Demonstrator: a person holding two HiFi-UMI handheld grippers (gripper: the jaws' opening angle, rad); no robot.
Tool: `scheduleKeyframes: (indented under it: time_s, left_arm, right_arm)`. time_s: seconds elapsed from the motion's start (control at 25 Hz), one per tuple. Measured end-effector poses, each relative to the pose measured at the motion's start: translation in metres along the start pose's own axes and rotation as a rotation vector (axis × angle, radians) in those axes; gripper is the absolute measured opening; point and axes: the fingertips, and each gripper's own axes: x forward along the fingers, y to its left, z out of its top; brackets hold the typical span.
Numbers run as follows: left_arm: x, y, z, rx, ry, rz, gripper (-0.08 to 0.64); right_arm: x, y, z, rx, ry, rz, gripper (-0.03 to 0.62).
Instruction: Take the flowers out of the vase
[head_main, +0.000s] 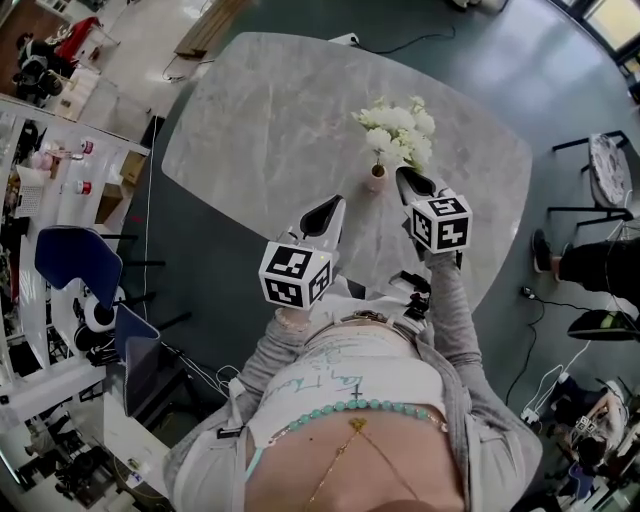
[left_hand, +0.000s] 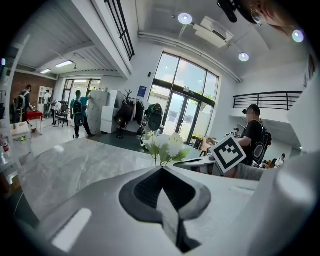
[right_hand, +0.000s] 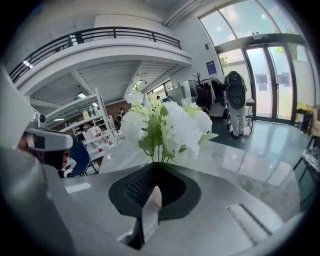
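Observation:
A bunch of white flowers (head_main: 397, 133) stands upright in a small pinkish vase (head_main: 377, 179) on the grey marble table (head_main: 260, 120). My right gripper (head_main: 404, 174) is shut and empty, its tip just right of the vase and below the blooms. In the right gripper view the flowers (right_hand: 165, 125) rise close ahead, above the closed jaws (right_hand: 156, 170); the vase is hidden behind them. My left gripper (head_main: 334, 205) is also shut and empty, a little to the near left of the vase. From the left gripper (left_hand: 161, 172) the flowers (left_hand: 165, 147) appear farther off.
The table's near edge (head_main: 480, 290) curves just in front of the person holding the grippers. A blue chair (head_main: 78, 262) stands on the left, a black chair (head_main: 605, 170) on the right. White shelves (head_main: 40, 190) line the left side. People stand in the hall behind.

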Motion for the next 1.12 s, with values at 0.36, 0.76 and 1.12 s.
scheduleKeyframes:
  time_s: [0.36,0.76,1.12]
  left_arm:
    - [-0.003,0.024,-0.004,-0.028,0.016,0.017,0.002]
    - [-0.007,0.031,-0.013,-0.047,0.03,0.041,0.002]
    - [-0.005,0.038,-0.014,-0.058,0.033,0.049,0.002]
  right_arm:
    - [0.03,0.006,-0.008,0.018,0.044,0.006,0.028]
    - [0.041,0.002,-0.02,0.034,0.074,0.004,0.028]
    - [0.047,0.0,-0.021,0.037,0.073,-0.001,0.117]
